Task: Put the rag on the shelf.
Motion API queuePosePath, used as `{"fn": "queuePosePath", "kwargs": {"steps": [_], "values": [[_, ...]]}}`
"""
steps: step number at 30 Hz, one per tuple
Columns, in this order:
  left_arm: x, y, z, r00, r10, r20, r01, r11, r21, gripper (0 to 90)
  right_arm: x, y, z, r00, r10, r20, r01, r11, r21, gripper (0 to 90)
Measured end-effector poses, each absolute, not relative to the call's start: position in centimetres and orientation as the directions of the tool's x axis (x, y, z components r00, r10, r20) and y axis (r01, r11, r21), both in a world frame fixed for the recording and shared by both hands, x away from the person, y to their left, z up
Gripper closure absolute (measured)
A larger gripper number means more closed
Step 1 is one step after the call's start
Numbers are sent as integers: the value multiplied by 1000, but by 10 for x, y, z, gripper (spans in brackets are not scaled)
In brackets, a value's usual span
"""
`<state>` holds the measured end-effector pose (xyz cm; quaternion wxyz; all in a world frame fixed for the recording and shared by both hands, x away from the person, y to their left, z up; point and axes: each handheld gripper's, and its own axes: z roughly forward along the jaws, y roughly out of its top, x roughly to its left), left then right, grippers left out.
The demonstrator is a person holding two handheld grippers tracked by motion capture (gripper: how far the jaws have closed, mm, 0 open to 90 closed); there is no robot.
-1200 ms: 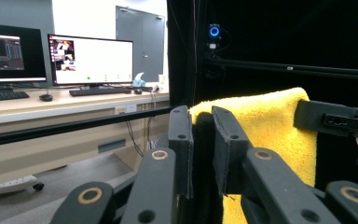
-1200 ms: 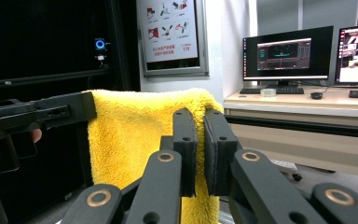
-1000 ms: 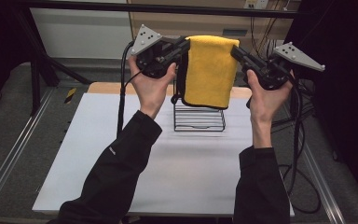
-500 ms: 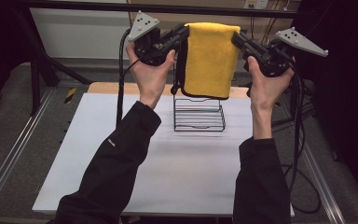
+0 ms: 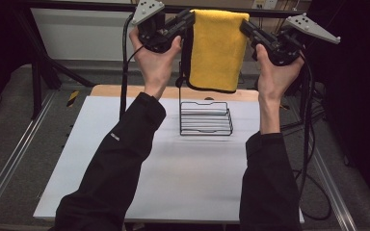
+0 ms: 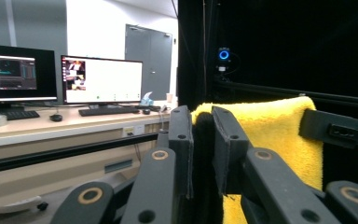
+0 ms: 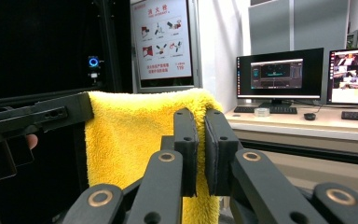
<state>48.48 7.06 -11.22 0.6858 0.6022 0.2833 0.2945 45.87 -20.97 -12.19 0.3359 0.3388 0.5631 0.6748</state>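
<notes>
Claws, left (image 5: pixel 189 18) and right (image 5: pixel 246 26), are each clamping a top corner of the yellow towel (image 5: pixel 218 50); I'm judging I'm lifting it, next draping it over the wire rack (image 5: pixel 206 119).

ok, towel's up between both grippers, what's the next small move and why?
Probably carry the yellow towel forward and lower it over the wire rack. The left gripper and right gripper each pinch a top corner, and it hangs clear above the rack.
</notes>
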Motion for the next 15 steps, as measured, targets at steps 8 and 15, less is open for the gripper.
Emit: {"fn": "queuePosePath", "kwargs": {"steps": [8,15], "values": [[499,66,-106,651,759,-22,-66,86,994,787,474,-211,-120,-537,839,87,-77,-151,985,850],[517,62,-110,634,773,-12,-65,69,995,787,491,-210,-121,-527,845,93,-62,-147,987,850]]}}
